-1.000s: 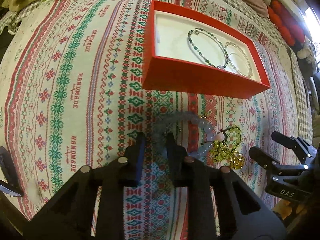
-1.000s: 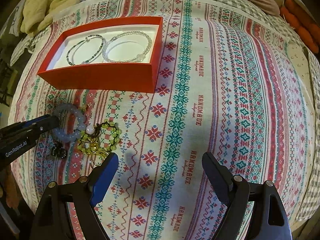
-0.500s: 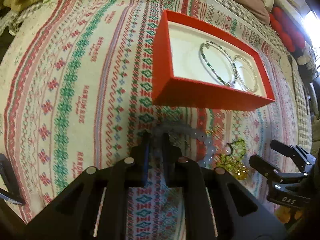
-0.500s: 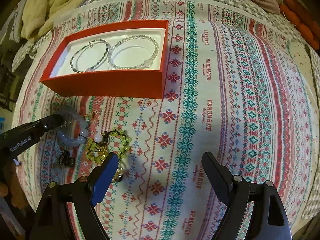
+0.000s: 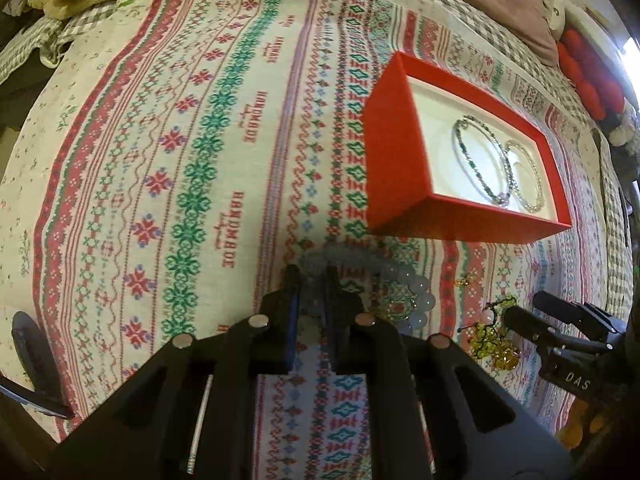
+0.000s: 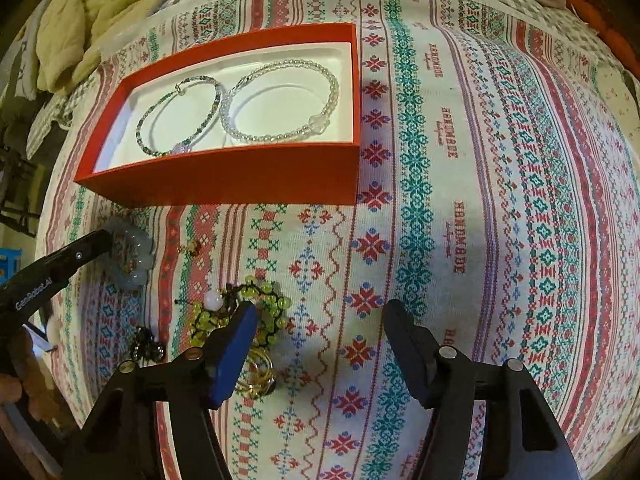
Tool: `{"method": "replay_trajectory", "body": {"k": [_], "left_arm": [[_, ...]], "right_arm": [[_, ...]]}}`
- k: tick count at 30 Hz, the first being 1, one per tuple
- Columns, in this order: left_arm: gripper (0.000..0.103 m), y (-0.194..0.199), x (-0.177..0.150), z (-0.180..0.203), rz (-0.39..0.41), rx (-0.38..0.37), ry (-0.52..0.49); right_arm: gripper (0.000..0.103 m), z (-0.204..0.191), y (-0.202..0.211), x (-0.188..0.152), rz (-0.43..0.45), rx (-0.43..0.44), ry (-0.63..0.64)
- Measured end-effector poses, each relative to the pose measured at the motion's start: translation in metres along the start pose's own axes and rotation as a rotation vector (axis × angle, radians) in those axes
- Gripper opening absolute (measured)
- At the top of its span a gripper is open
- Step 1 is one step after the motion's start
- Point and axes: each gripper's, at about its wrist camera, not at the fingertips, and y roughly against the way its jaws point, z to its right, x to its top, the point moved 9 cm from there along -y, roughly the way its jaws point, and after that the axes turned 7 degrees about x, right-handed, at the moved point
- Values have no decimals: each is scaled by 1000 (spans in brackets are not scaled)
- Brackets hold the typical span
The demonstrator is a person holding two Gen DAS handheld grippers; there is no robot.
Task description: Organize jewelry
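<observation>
My left gripper is shut on a pale blue-grey bead bracelet that lies on the patterned cloth just in front of the red box. In the box's white tray lie a green bead bracelet and a clear bead bracelet. My right gripper points down at the cloth with its jaws closing. Its left finger sits over a yellow-green bead bracelet, partly hiding it, and the pads do not press on anything. In the right wrist view the left gripper comes in from the left edge.
Gold rings, a dark small piece and a tiny gold piece lie near the bracelets. A yellowish blanket is bunched at the back left. A pink pillow and red cushions lie at the back right.
My left gripper closed on the pale bracelet and swung left, so the box now sits further right in its view. My right gripper moved over the yellow-green bracelet and its jaws narrowed.
</observation>
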Motion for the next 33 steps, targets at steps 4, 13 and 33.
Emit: {"method": "replay_trajectory", "body": {"k": [4, 13, 33], "left_arm": [[13, 0, -4, -5, -5, -9, 11], [14, -7, -3, 6, 16, 23, -42], [13, 52, -8, 15, 89, -118, -34]], "right_arm": [[56, -4, -1, 7, 8, -3, 10], [26, -33, -19, 9, 6, -72, 128], [10, -57, 42, 15, 124, 153, 133]]}}
